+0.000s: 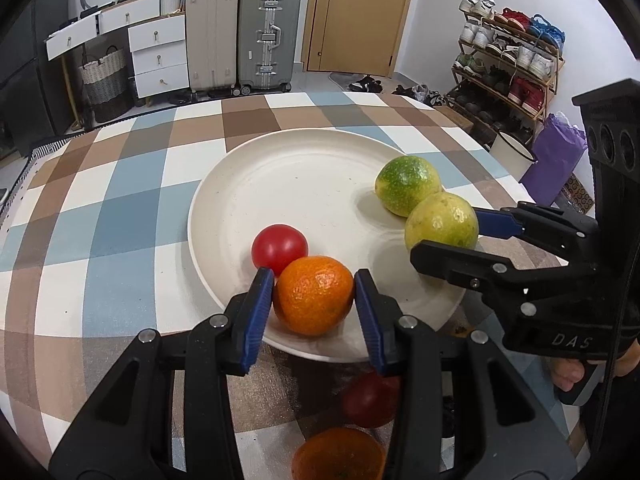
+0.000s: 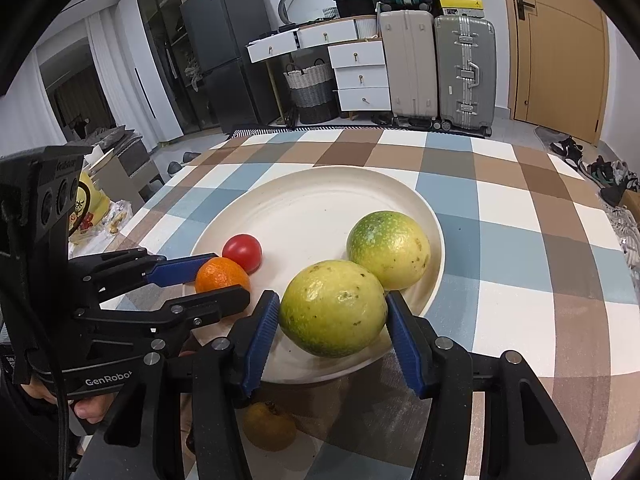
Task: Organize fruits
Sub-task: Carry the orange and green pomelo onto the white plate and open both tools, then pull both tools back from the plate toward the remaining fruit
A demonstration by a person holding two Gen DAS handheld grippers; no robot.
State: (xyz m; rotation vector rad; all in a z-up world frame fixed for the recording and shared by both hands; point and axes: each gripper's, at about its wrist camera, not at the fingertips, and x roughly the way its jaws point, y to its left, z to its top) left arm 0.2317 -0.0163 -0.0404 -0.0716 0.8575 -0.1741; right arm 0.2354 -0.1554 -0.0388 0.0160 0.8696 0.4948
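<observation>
A white plate (image 1: pixel 280 184) lies on the checked tablecloth. My left gripper (image 1: pixel 314 294) is shut on an orange (image 1: pixel 314 294) at the plate's near edge, just in front of a red tomato (image 1: pixel 279 247). My right gripper (image 2: pixel 332 316) is shut on a yellow-green fruit (image 2: pixel 332 308) at the plate's near right edge; that fruit touches a greener fruit (image 2: pixel 388 249) behind it. In the right wrist view the left gripper (image 2: pixel 224 280) holds the orange (image 2: pixel 221 276) beside the tomato (image 2: pixel 242 252). In the left wrist view the right gripper (image 1: pixel 444 228) grips the yellow-green fruit (image 1: pixel 441 222) next to the greener fruit (image 1: pixel 408 185).
The plate (image 2: pixel 312 208) sits mid-table. Past the table's far edge stand suitcases (image 1: pixel 244 36), white drawers (image 1: pixel 158 56) and a woven basket (image 1: pixel 105 80). A shoe rack (image 1: pixel 508 60) is on the right. Bags and clutter (image 2: pixel 96 208) lie left of the table.
</observation>
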